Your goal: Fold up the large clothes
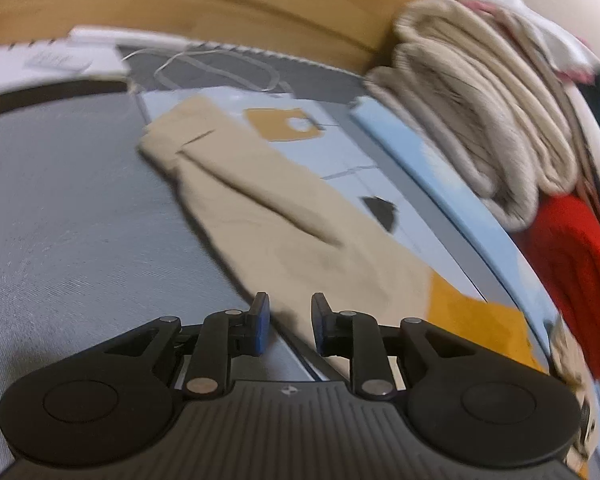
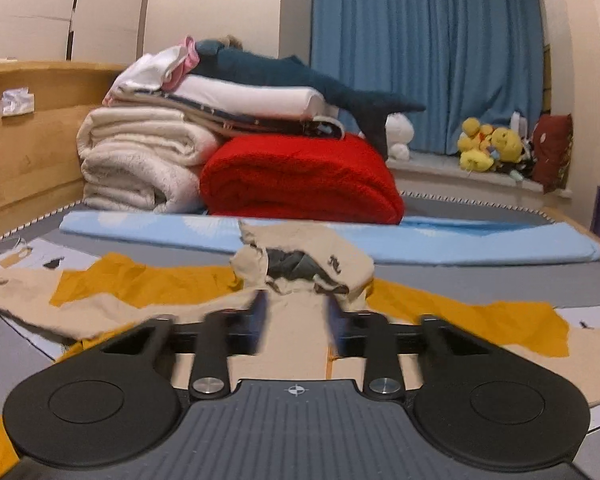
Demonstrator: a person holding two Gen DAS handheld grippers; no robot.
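— Warm, soft indoor light, no hard shadows. The left wrist view is smeared; the folded cream fleece blanket streaks badly.

— Right wrist view is sharper, though the blue-padded fingers blur. Fisheye bends both pictures' edges — dark corners.

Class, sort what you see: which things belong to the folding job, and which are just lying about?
Belongs to the job:
beige garment
left claw
right claw

Just lying about:
red blanket
cream blanket
yellow plush toys
blue curtain
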